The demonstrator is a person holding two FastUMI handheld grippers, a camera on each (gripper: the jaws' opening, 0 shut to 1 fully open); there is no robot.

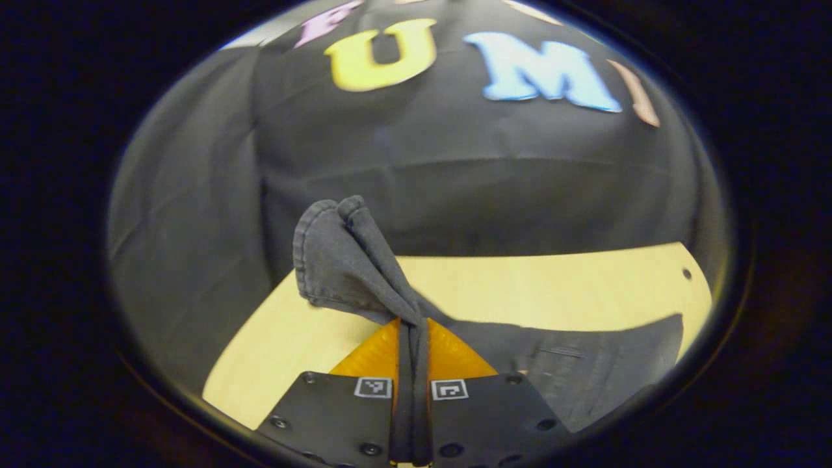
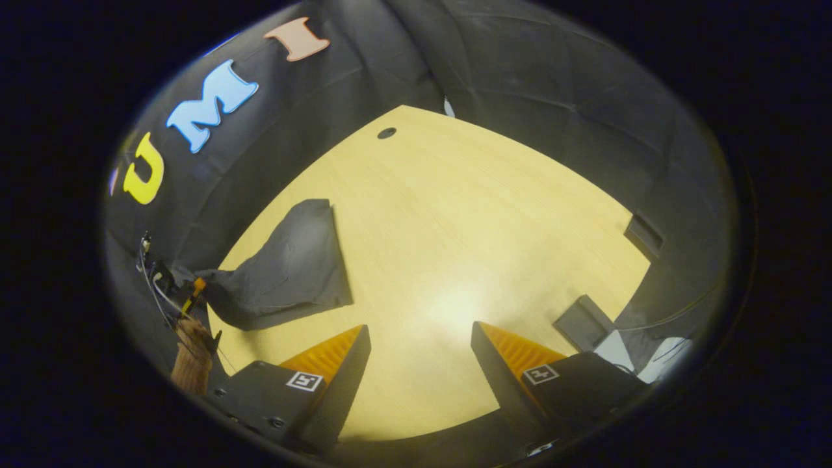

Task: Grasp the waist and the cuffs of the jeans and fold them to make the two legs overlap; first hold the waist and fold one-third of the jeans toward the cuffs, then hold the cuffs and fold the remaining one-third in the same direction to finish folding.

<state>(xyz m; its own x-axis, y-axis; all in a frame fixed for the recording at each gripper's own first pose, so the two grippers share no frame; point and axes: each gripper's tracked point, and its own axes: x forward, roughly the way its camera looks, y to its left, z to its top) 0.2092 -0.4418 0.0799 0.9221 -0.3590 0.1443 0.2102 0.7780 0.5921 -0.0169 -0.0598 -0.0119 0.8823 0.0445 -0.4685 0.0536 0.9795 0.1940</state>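
The dark grey jeans (image 2: 289, 266) lie folded into a compact pile on the light wooden table (image 2: 455, 227), left of centre in the right gripper view. My left gripper (image 1: 412, 325) is shut on a bunched hemmed end of the jeans (image 1: 338, 260), which sticks up past its fingertips; the rest of the fabric (image 1: 572, 364) trails to the right over the table. In the right gripper view that left gripper (image 2: 195, 289) shows at the pile's near-left corner, held by a hand (image 2: 192, 364). My right gripper (image 2: 421, 335) hangs open above bare table, apart from the jeans.
Black cloth walls close in the table on all sides. A small round hole (image 2: 387, 132) sits near the table's far corner. Two dark flat objects (image 2: 585, 318) lie at the table's right edge, with white items and cables (image 2: 656, 354) beyond.
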